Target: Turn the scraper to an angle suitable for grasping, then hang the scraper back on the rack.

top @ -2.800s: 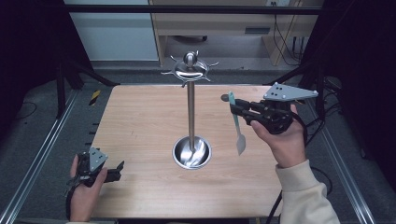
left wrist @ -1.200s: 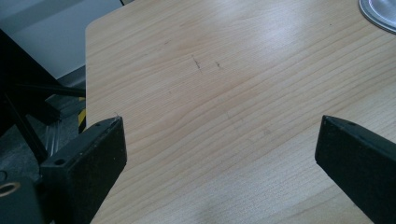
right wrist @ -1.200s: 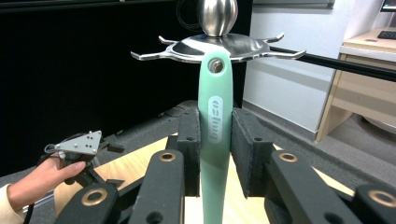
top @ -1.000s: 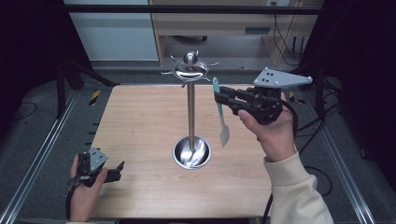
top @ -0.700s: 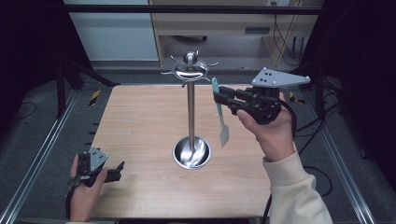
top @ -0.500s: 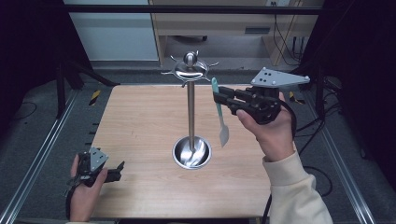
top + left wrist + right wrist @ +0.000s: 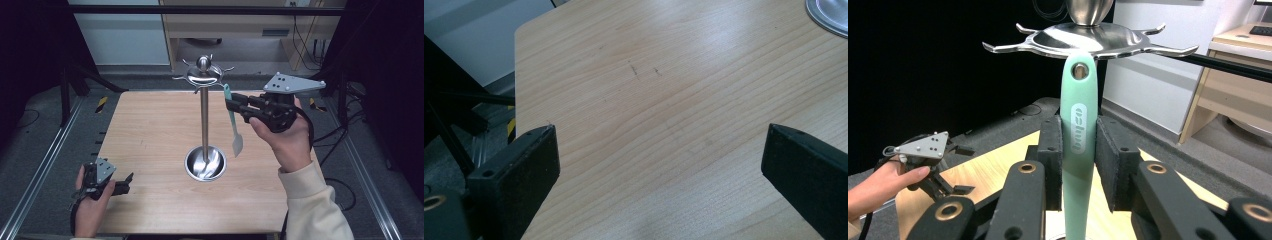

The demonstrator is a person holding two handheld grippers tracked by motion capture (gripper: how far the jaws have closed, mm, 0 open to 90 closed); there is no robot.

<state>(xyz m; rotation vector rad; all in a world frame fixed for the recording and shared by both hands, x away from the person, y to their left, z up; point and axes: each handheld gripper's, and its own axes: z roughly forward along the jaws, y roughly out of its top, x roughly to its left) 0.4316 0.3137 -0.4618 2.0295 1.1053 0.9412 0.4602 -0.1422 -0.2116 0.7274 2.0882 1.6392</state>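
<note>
table: your wooden table [image 7: 150, 130] carries the stand at its middle, and most of the top around it is bare wood.
stand: the metal stand [image 7: 204, 120] rises from a round dish base [image 7: 205, 165] to a disc of curved hooks [image 7: 202, 75] at the top; in the right gripper view those hooks [image 7: 1088, 42] spread just above the spatula's handle.
right gripper: your right gripper [image 7: 231, 106] is up beside the top of the stand, pointing toward the pole, and its pads are clamped on the spatula's handle from both sides; in the right gripper view you see the pads [image 7: 1050, 165] pressed flat against it.
left gripper: your left gripper [image 7: 127, 184] lies low at the near left corner of the table, well apart from the stand, with its jaws spread wide and bare wood between them in the left gripper view.
spatula: the mint green spatula [image 7: 234, 122] hangs blade down from your right gripper, just beside the pole and above the base.
handle hole: the hole [image 7: 1079, 70] at the handle's end sits right below the hook disc; you cannot tell from here whether a hook is through it.
</note>
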